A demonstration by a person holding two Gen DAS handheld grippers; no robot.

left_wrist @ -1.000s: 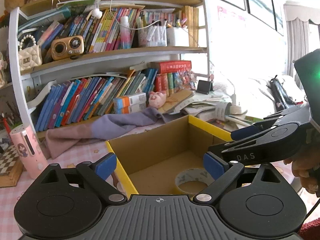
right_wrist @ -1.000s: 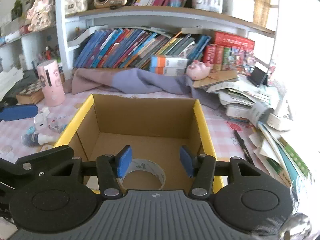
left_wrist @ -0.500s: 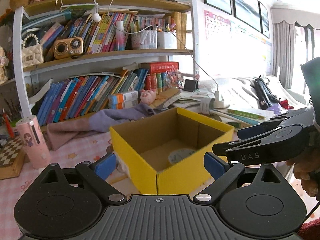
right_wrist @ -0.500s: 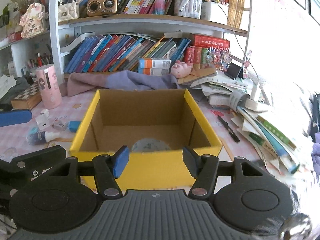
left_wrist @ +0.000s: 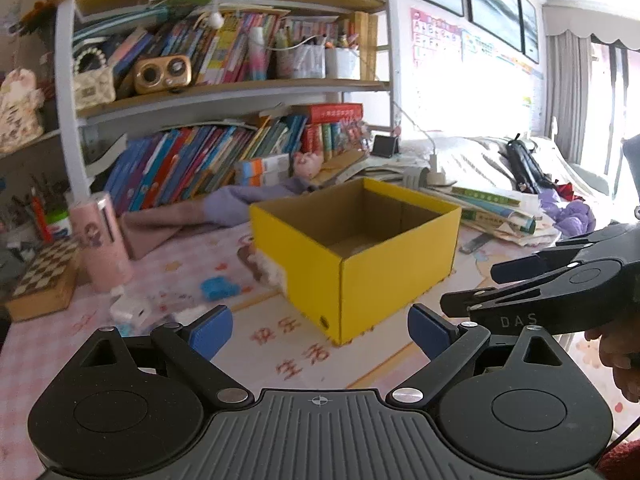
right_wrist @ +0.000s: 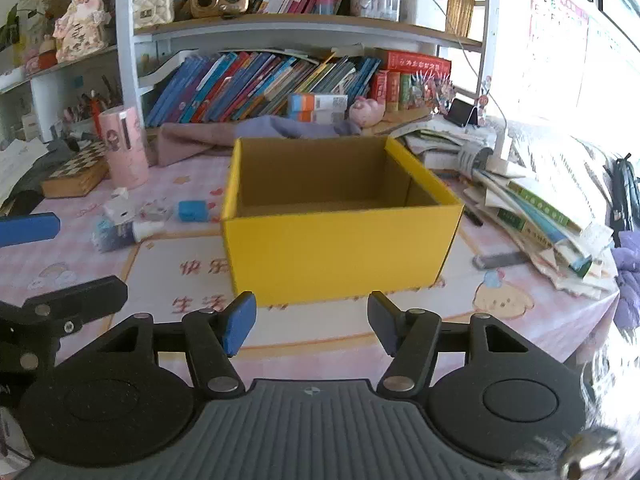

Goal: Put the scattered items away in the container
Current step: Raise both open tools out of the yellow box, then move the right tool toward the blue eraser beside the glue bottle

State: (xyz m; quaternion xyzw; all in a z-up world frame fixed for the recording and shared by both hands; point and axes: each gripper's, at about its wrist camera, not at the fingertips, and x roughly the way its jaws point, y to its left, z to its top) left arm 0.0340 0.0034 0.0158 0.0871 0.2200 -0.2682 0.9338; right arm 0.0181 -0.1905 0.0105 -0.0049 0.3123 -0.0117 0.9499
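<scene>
A yellow cardboard box [left_wrist: 376, 276] [right_wrist: 340, 256] stands open on the pink table; its floor is hidden from both views. Left of it lie scattered items: a small blue block [right_wrist: 192, 211] [left_wrist: 219, 288], a white charger cube [right_wrist: 120, 210] [left_wrist: 130, 310], a small patterned piece [right_wrist: 154, 211] and a blue-and-white tube [right_wrist: 120, 234]. My left gripper [left_wrist: 320, 330] is open and empty, in front of the box. My right gripper [right_wrist: 312, 320] is open and empty, also in front of the box; it shows at the right of the left wrist view [left_wrist: 560, 292].
A pink cylinder [right_wrist: 123, 146] and a chessboard box [right_wrist: 76, 172] stand at the back left. A purple cloth [right_wrist: 260, 130] lies behind the box. A pile of books and papers [right_wrist: 532, 208] and a black pen [right_wrist: 474, 216] lie right of the box. Bookshelves [right_wrist: 280, 76] rise behind.
Both grippers have pulled back and away from above the box. The tape roll on the box floor has dropped out of sight. The scattered items left of the box have come into view.
</scene>
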